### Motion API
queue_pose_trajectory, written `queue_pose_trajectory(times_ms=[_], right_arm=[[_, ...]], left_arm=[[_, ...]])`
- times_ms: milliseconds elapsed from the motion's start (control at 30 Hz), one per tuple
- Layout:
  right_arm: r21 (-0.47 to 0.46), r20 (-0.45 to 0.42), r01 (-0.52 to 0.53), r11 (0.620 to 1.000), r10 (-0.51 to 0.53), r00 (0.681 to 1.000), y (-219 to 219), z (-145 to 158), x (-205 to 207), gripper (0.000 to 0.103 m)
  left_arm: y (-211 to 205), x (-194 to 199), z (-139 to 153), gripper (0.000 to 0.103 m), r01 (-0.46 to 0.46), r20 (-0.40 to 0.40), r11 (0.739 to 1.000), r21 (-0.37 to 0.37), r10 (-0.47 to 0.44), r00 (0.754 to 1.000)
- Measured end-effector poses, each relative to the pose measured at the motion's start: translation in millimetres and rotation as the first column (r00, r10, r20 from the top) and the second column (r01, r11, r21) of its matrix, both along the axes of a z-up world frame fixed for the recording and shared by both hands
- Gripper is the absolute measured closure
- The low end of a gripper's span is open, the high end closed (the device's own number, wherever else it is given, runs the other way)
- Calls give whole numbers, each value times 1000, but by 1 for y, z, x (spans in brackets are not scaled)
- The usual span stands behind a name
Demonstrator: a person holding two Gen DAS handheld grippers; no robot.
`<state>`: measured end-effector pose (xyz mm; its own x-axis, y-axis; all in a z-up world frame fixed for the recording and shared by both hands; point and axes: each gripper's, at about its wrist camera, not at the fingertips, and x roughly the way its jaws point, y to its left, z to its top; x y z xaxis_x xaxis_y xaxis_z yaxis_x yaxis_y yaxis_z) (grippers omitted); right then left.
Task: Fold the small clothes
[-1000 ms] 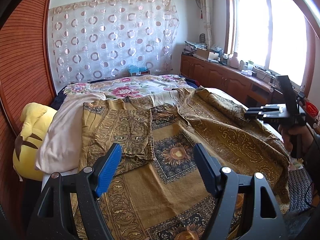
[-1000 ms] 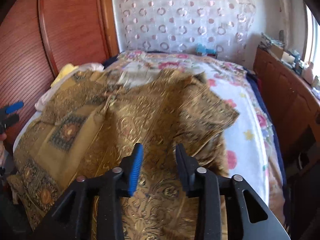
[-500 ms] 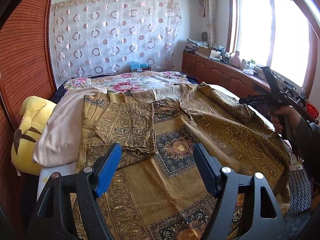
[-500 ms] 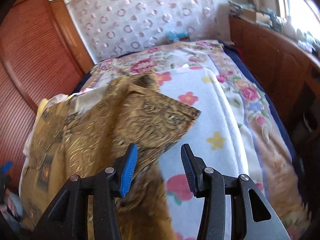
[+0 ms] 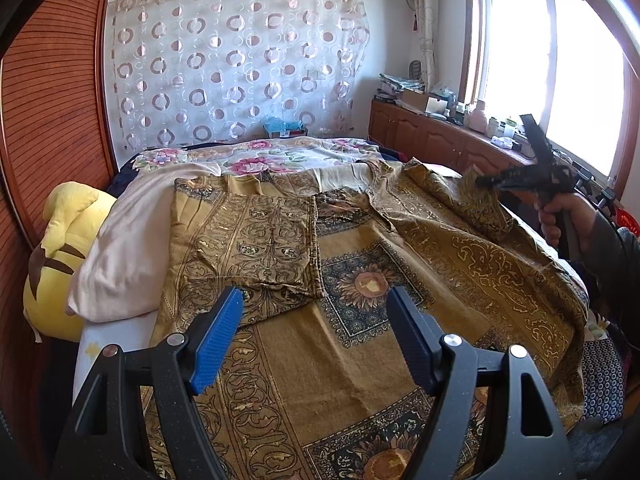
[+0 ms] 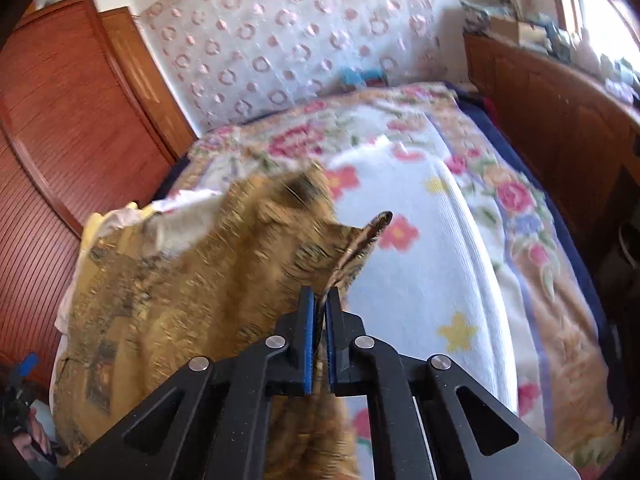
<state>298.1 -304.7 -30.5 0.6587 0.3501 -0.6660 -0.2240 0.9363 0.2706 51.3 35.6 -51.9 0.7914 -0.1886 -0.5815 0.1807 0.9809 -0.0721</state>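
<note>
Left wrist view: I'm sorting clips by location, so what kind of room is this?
Most likely a home bedroom: a bed with a floral cover, a pillow beside a yellow plush toy, and a curtain behind.

Gold patterned cloth (image 5: 360,360) is looking woven and slightly shiny (lower centre); ribbed wooden panel (image 5: 52,92) is gleaming, upper left.
</note>
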Motion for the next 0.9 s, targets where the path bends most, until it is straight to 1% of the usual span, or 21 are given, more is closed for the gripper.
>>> queue_pose_trajectory(times_ms=[67, 133, 200, 300, 367, 400, 433, 500, 567, 633, 700, 733, 833, 900], right_arm=[[-12, 39, -24, 1000, 24, 999, 10, 11, -6, 99], [-8, 60, -70, 998, 70, 996, 22, 17, -13, 99], [-22, 74, -104, 994, 106, 992, 35, 21, -19, 99], [-40, 82, -183, 982, 186, 979, 60, 24, -30, 99], [-59, 99, -245, 968, 250, 963, 75, 26, -41, 98], [-81, 109, -259, 963, 267, 958, 80, 28, -45, 94], [-96, 115, -267, 959, 277, 954, 83, 29, -48, 94], [-94, 124, -285, 954, 296, 947, 85, 29, -52, 93], [-106, 129, -252, 962, 265, 956, 76, 29, -53, 93], [-120, 124, -210, 970, 225, 967, 64, 27, -48, 87], [-161, 97, -153, 975, 170, 981, 53, 20, -41, 69], [-170, 77, -138, 976, 152, 985, 51, 15, -36, 67], [-175, -1, -101, 979, 102, 995, 41, -10, -22, 67], [-168, -50, -93, 981, 86, 995, 38, -24, -15, 67]], left_arm=[[1, 0, 0, 28, 1, -3, 1000, -3, -1, 1000], [1, 0, -1, 28, 1, -4, 1000, -4, -1, 1000], [1, 1, -1, 28, 1, -4, 1000, -4, -1, 1000], [1, 1, -1, 28, 0, -4, 1000, -4, 0, 1000], [1, 0, -1, 28, -1, -4, 1000, -3, 1, 1000], [1, 0, -1, 28, -2, -4, 1000, -2, 2, 1000], [1, 0, -2, 28, -3, -4, 1000, -2, 3, 1000], [3, 1, -1, 28, -9, -6, 1000, -5, 9, 1000], [5, 1, 0, 28, -11, -5, 1000, -10, 11, 1000], [4, 1, 0, 28, -13, -4, 1000, -8, 13, 1000], [4, 1, -1, 28, -11, -5, 1000, -10, 11, 1000], [4, 0, -1, 28, -10, -5, 1000, -10, 9, 1000], [3, 1, -3, 28, -7, -8, 1000, -10, 7, 1000], [2, 2, -5, 28, -6, -15, 1000, -10, 6, 1000]])
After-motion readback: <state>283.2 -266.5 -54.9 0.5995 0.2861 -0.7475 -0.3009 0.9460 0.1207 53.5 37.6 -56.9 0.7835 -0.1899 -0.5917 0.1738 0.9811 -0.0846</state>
